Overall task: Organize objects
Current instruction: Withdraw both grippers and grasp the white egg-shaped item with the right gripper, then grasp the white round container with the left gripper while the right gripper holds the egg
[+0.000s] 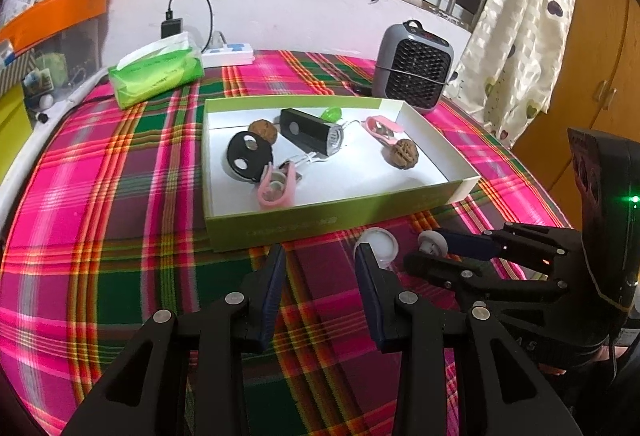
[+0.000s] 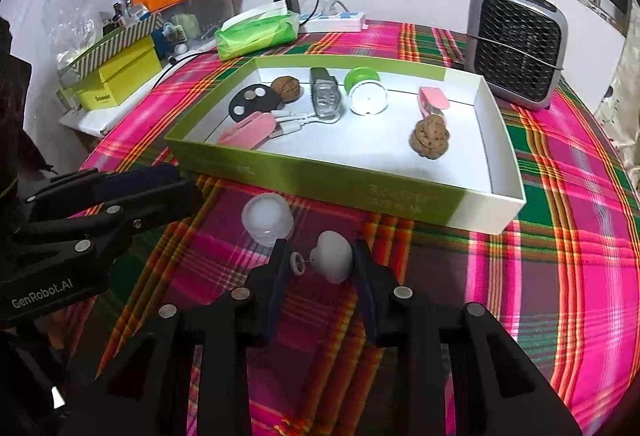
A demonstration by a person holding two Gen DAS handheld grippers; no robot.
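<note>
A green-and-white tray box (image 1: 320, 222) (image 2: 320, 180) sits on the plaid table, holding walnuts (image 2: 430, 135), a black bike light (image 1: 310, 131), a black disc (image 1: 250, 156), pink clips (image 1: 276, 190), a cable and a green-white reel (image 2: 366, 94). A clear round cap (image 2: 268, 218) (image 1: 377, 244) lies on the cloth in front of the box. My right gripper (image 2: 320, 264) (image 1: 430, 250) is open around a small white knob-shaped piece (image 2: 332, 260), its fingers on either side of it. My left gripper (image 1: 320, 268) is open and empty just left of the cap.
A grey fan heater (image 2: 516, 44) stands at the back right. A green tissue pack (image 1: 156, 74), a power strip (image 1: 228, 54) with charger and orange and yellow boxes (image 2: 116, 84) are at the back left. A curtain (image 1: 520, 28) hangs on the right.
</note>
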